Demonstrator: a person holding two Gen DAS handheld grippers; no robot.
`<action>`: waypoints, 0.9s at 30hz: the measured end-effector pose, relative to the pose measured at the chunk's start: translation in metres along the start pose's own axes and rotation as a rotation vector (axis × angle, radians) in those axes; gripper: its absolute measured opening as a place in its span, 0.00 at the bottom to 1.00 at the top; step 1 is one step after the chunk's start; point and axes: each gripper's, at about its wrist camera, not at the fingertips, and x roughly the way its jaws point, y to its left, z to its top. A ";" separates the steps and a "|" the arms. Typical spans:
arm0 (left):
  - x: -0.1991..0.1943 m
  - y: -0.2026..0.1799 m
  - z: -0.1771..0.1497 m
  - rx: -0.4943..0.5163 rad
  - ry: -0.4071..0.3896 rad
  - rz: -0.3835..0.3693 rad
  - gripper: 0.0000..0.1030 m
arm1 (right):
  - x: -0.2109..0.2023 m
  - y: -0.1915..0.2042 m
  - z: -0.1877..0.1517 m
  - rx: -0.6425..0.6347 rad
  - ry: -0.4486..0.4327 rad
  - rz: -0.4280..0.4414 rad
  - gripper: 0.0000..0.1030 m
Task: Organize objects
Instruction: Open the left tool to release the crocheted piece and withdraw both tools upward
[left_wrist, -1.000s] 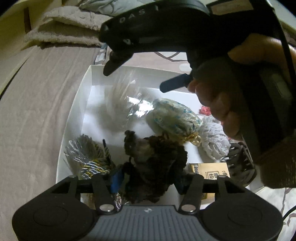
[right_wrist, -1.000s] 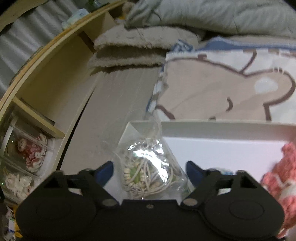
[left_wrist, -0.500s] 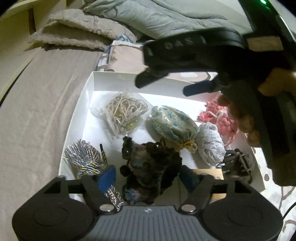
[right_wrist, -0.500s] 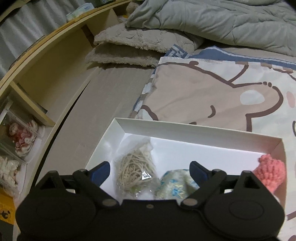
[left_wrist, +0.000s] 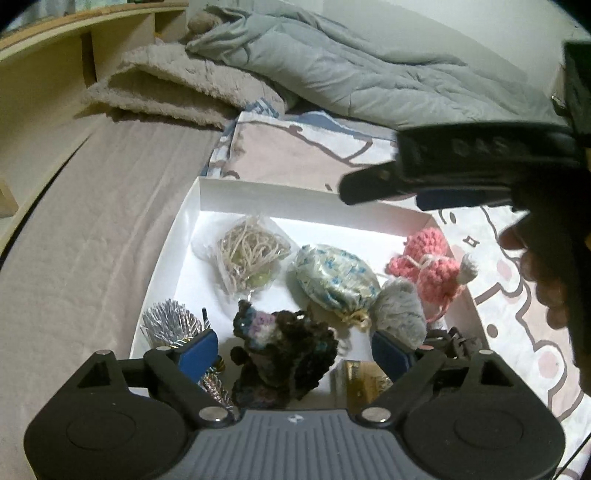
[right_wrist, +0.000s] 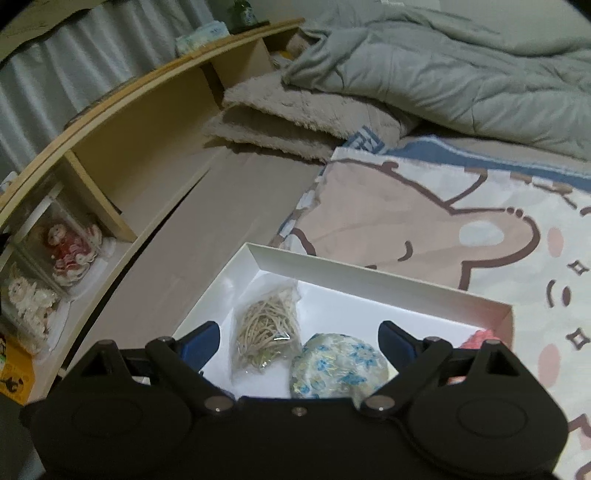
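A white box (left_wrist: 295, 192) on the bed holds a clear bag of cream cord (left_wrist: 251, 258), a floral pouch (left_wrist: 336, 280), a grey frilly ball (left_wrist: 400, 317), a pink crochet piece (left_wrist: 432, 266), silver tinsel (left_wrist: 168, 325) and a dark crochet piece (left_wrist: 284, 354). My left gripper (left_wrist: 295, 349) hangs over the box's near end. Its jaws are opening, and the dark crochet piece lies between them, free of the pads. My right gripper (right_wrist: 299, 339) is open and empty, high over the box (right_wrist: 369, 280), with the cord bag (right_wrist: 267, 332) and the pouch (right_wrist: 340, 369) below it.
A black hair claw (left_wrist: 458, 341) and a yellow packet (left_wrist: 364, 380) lie at the box's near right. A cartoon-print blanket (right_wrist: 424, 221) lies around the box. A grey duvet (right_wrist: 443, 66) and fluffy pillows (right_wrist: 295, 114) sit behind. A wooden shelf with figurines (right_wrist: 70, 254) runs along the left.
My left jaws have spread off the dark crochet piece, and the gripper has risen. My right gripper has lifted up and away from the cord bag, which now lies in the box.
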 end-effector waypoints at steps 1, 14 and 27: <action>-0.003 -0.002 0.000 0.000 -0.005 0.003 0.90 | -0.006 -0.001 0.000 -0.006 -0.006 0.002 0.90; -0.034 -0.029 0.004 -0.023 -0.066 0.038 1.00 | -0.076 -0.031 -0.021 -0.066 -0.067 -0.013 0.91; -0.066 -0.046 -0.001 -0.060 -0.123 0.060 1.00 | -0.129 -0.050 -0.043 -0.127 -0.106 -0.044 0.94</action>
